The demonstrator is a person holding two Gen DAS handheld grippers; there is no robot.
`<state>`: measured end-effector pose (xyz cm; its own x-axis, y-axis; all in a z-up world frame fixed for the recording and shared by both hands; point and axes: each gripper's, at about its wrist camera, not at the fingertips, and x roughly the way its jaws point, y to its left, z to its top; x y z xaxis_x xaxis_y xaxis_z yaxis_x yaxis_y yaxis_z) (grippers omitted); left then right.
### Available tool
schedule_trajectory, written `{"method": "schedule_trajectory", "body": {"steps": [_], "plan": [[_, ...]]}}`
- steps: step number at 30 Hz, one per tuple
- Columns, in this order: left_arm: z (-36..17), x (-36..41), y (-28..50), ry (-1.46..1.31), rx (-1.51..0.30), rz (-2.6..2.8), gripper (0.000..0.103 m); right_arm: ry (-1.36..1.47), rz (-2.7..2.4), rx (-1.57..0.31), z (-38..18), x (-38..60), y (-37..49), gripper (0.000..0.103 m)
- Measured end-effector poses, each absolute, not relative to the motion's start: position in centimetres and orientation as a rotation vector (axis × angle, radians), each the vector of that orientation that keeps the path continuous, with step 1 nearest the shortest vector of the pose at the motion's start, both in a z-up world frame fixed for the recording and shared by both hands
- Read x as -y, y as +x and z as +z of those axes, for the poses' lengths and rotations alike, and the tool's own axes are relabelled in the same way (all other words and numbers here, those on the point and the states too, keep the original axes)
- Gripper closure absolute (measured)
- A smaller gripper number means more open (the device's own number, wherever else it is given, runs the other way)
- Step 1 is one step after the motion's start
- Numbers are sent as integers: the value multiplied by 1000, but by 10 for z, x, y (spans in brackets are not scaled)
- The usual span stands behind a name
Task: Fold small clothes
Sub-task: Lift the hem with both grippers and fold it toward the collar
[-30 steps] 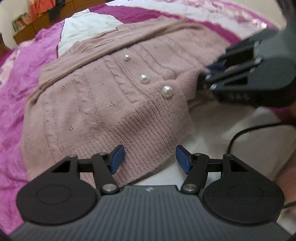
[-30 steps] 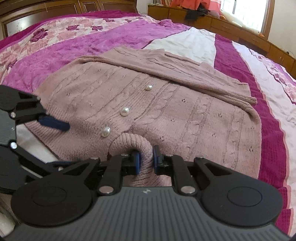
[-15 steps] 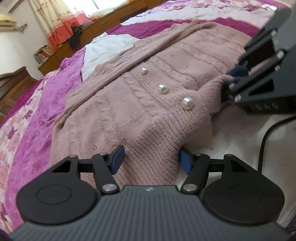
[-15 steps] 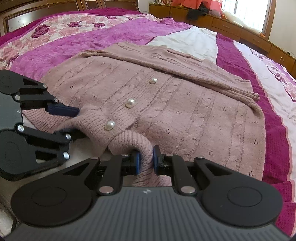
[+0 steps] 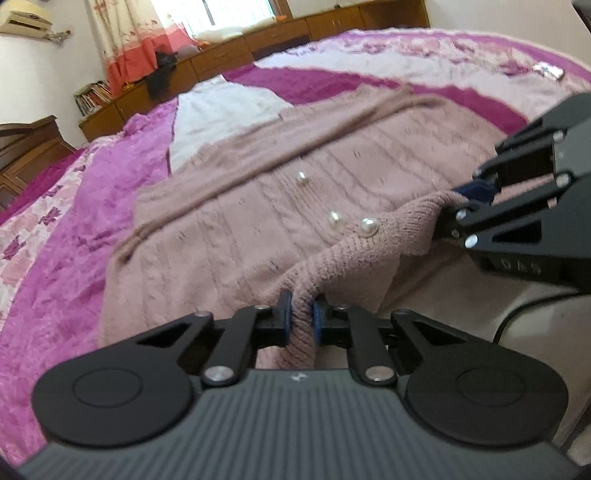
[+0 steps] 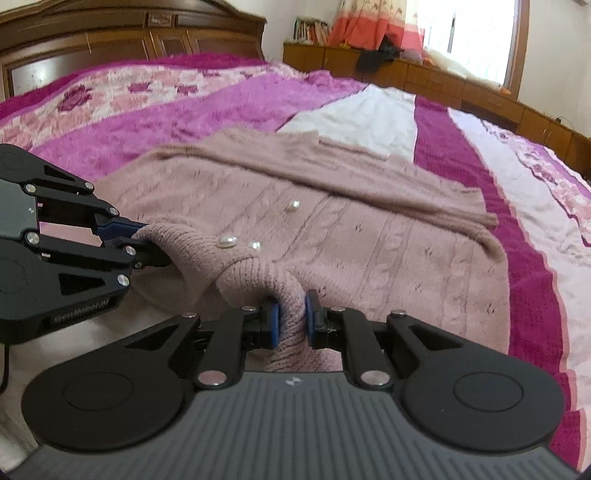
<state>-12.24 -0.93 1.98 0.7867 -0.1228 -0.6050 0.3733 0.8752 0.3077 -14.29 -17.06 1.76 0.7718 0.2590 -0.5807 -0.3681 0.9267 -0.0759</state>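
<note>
Dusty-pink knitted cardigan (image 5: 229,236) lying front-up on a bed with a magenta, pink-floral and white bedspread (image 5: 74,206). The knit shows vertical cable ribs and small eyelet holes across the body, with a coarser ribbed band along the near hem. Three pearl-like buttons (image 5: 368,226) run up the closed placket toward 12 o'clock. A sleeve (image 6: 369,177) is folded flat across the upper body, running from about 10 o'clock to 3 o'clock in the right wrist view.

Left gripper (image 5: 302,316): blue pads pressed together on a bunched ridge of the ribbed hem, which rises off the bedspread between them. Right gripper (image 6: 291,317): pads likewise pinching a raised fold of the same hem band. In the left wrist view the right gripper (image 5: 456,206) appears at 3 o'clock, with the hem stretched toward it; in the right wrist view the left gripper (image 6: 142,242) appears at 9 o'clock, holding its hem corner. Between the two pinch points the hem is lifted into a rounded roll, the lowest button riding on top of it; the rest of the garment lies flat.

Background: wooden headboard (image 6: 129,33) at 11 o'clock and low wooden cabinets (image 6: 443,81) under a curtained window (image 6: 369,26) at 1 o'clock in the right wrist view.
</note>
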Motion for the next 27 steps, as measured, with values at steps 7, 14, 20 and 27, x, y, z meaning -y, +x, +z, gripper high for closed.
{"method": "schedule_trajectory", "body": {"steps": [7, 14, 20, 27], "plan": [[40, 6, -116, 384, -559, -268, 92, -131, 348, -552, 37, 176, -136, 89], [64, 4, -102, 343, -509, -260, 93, -86, 346, -494, 63, 177, -117, 90], [82, 4, -84, 315, -466, -245, 93, -52, 337, -444, 83, 177, -94, 91], [105, 3, -57, 283, -406, -237, 93, -10, 321, -398, 107, 179, -62, 91]]}}
